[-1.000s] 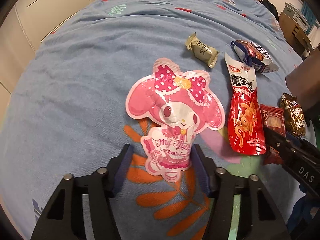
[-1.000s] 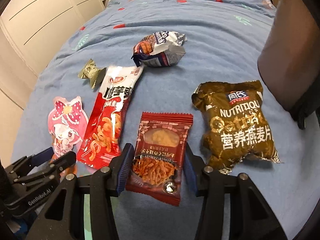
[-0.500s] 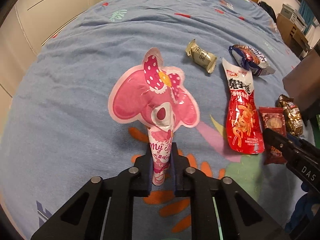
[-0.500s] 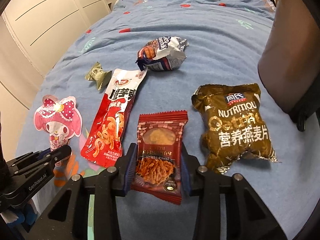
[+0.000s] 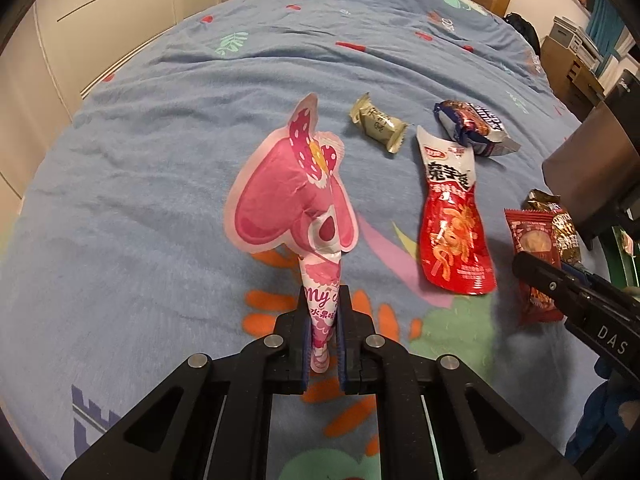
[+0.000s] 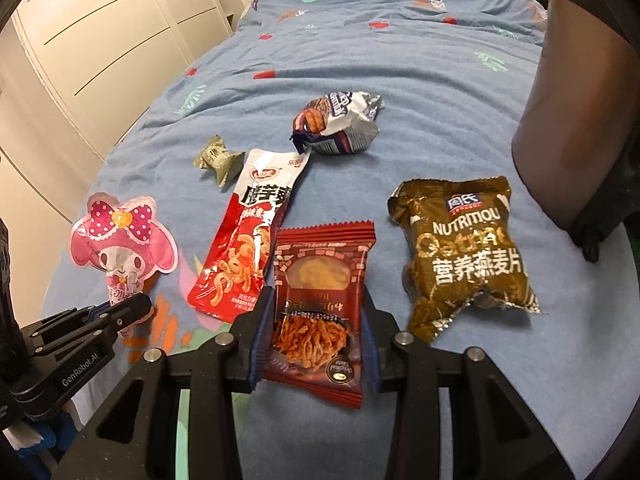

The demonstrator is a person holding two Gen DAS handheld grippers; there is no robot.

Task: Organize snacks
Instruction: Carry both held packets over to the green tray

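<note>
Both tongs are closed on snacks above the bed (image 5: 160,140); no container or sorting area is identifiable in either view.

Left tongs (image 5: 323,336): clamped tight on the bottom tail of the pink character pouch (image 5: 288,200); the pouch is folded lengthwise by the squeeze and stands up from the jaws, its wide head unsupported.

Right tongs (image 6: 316,340): pressed against both side edges of the dark red noodle packet (image 6: 320,292); the jaws stand partly apart because the packet fills them; the packet's lower edge hangs toward the camera.

Remaining snacks on the bed: long red packet (image 6: 248,240); brown oat bag (image 6: 460,248); crumpled silver wrapper (image 6: 340,124); small gold candy (image 6: 218,158).

Likely faults from this state:

- Pouch slip; cause: the grip covers only a narrow glossy tail, and the heavier head can swing and pull the film out during a fast move.
- Pouch crease or burst seam; cause: the hard clamp on folded film.
- Noodle packet buckling or sliding out; cause: edge-only contact on a slick, flexible wrapper; contents may also be crushed if the squeeze increases.
- Tongs collision; cause: each tool shows at the edge of the other's view, so the two are near each other.
- Dragging the long red packet; cause: it lies just beside the noodle packet and may overlap its corner; this cannot be confirmed.
</note>
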